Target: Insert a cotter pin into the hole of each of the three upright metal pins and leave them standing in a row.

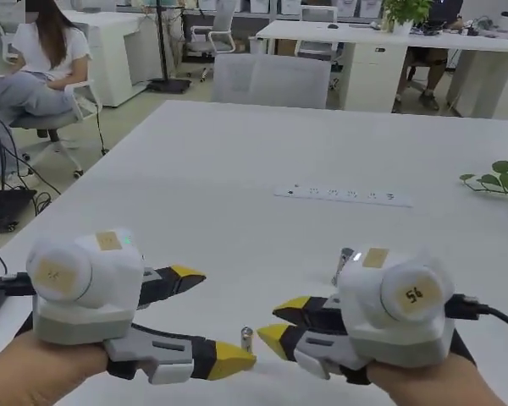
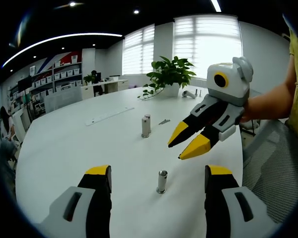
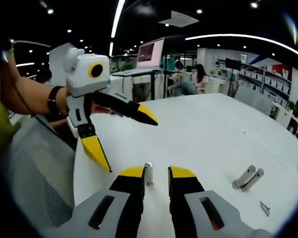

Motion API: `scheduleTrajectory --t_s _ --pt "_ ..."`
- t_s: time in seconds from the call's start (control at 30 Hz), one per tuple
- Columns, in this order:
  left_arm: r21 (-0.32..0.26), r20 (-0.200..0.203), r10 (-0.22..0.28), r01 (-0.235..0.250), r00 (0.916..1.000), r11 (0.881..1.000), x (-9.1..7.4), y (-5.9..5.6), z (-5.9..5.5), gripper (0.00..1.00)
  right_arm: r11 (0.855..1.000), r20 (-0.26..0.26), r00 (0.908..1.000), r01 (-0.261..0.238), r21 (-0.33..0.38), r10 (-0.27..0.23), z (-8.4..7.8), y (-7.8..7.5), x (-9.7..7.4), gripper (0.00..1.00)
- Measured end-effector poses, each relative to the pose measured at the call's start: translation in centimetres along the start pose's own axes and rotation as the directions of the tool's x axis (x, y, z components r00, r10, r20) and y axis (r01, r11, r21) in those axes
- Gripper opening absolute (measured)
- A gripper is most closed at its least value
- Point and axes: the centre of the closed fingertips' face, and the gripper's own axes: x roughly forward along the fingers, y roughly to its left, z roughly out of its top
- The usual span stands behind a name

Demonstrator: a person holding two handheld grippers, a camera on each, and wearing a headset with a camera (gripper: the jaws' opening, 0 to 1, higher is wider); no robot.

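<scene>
Between the spread jaws of the left gripper (image 2: 158, 171), released and holding nothing, one pin (image 2: 162, 181) stands upright on the near part of the table (image 1: 322, 152). From the right, the right gripper (image 3: 156, 173) points its tips at the same pin. Its jaws are a narrow gap apart and empty, with the pin just beside them and, as far as I can tell, not clamped. Farther off to the right two more pins (image 3: 248, 177) stand side by side, touching or nearly so, and a couple of cotter pins (image 3: 264, 207) lie loose just beyond them. I judge the pin to be stiff, smooth metal, light but narrow-footed, so a nudge would topple it. The place to hold is the mid-shaft, leaving the top clear for the hole, which is too small to see. The cotter pins look thin and springy, apt to skid on the slick top; the looped head is the likely grip. White and glossy, the table carries a strip (image 1: 343, 195) at its middle and a plant (image 1: 495, 179) at far right. Beyond are office desks, chairs and a seated person (image 1: 42, 59) at far left.
</scene>
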Motion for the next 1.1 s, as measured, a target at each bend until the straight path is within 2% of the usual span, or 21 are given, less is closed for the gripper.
scheduleTrajectory --t_s 0.13,0.27,0.4,0.5,0.6,0.73,0.9,1.07,1.1 --pt "-0.003 -0.003 -0.003 0.003 1.0000 1.000 0.3 -0.1 0.0 0.75 0.999 0.002 0.9986 0.054 0.001 -0.054 -0.5 -1.9 -2.1 0.19" --pt "-0.004 -0.001 -0.004 0.004 1.0000 1.000 0.5 -0.1 0.1 0.75 0.992 -0.009 0.9921 0.125 0.008 -0.125 -1.7 -4.8 -4.7 0.18" --pt "-0.008 0.003 -0.001 0.001 1.0000 1.000 0.6 0.0 0.3 0.74 0.978 -0.031 0.9780 0.207 0.009 -0.206 -3.0 -8.6 -7.3 0.17" --pt "-0.012 -0.007 -0.003 0.003 1.0000 1.000 0.9 -0.1 0.2 0.74 0.961 -0.059 0.9597 0.276 0.006 -0.275 -4.0 -11.8 -9.5 0.17" --pt "-0.010 -0.019 -0.009 0.009 0.9998 1.000 1.2 -0.4 -0.1 0.73 0.948 -0.085 0.9445 0.319 0.009 -0.318 -4.9 -14.2 -11.0 0.16" --pt "-0.012 -0.022 -0.010 0.009 0.9997 1.000 1.3 -0.5 -0.1 0.72 0.935 -0.114 0.9285 0.355 -0.006 -0.354 -6.1 -16.6 -12.1 0.14" --pt "-0.021 -0.018 -0.001 0.000 0.9998 1.000 1.2 -0.4 0.0 0.72 0.922 -0.169 0.9081 0.386 -0.015 -0.383 -8.0 -19.2 -12.5 0.11" --pt "-0.031 -0.017 0.012 -0.013 0.9998 0.999 0.8 -0.5 -0.1 0.72 0.921 -0.220 0.8977 0.389 -0.013 -0.382 -9.6 -21.4 -12.1 0.08" --pt "-0.034 -0.014 0.015 -0.015 0.9998 0.999 0.7 -0.5 -0.1 0.72 0.926 -0.230 0.9002 0.378 -0.012 -0.370 -9.9 -21.7 -11.8 0.08"
